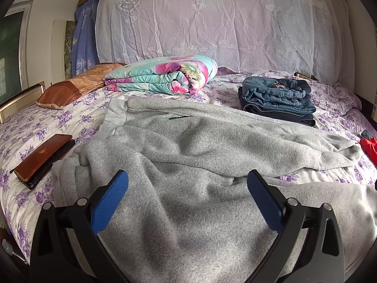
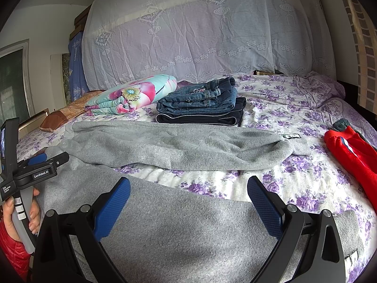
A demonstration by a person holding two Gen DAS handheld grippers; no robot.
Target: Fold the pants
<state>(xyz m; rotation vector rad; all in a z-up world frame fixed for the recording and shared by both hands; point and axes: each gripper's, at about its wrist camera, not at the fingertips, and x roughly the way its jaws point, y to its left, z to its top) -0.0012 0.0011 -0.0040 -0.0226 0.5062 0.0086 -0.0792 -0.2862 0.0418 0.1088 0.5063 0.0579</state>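
Grey sweatpants [image 1: 200,141] lie spread on the floral bedsheet [image 1: 35,127], waistband at the left, the two legs running right. In the right wrist view the far leg [image 2: 183,146] and near leg [image 2: 188,231] lie apart with sheet between them. My left gripper [image 1: 187,181] is open over the rumpled hip area, blue pads wide apart, holding nothing. My right gripper [image 2: 188,186] is open over the near leg's upper edge, empty. The left gripper also shows at the left of the right wrist view [image 2: 44,162].
Folded jeans on dark folded pants [image 1: 278,99] sit behind the sweatpants, also in the right wrist view [image 2: 200,106]. A floral quilt [image 1: 162,75] and a brown pillow [image 1: 70,89] lie at the back left. A brown phone case [image 1: 44,158] is at left. A red garment [image 2: 351,151] lies at right.
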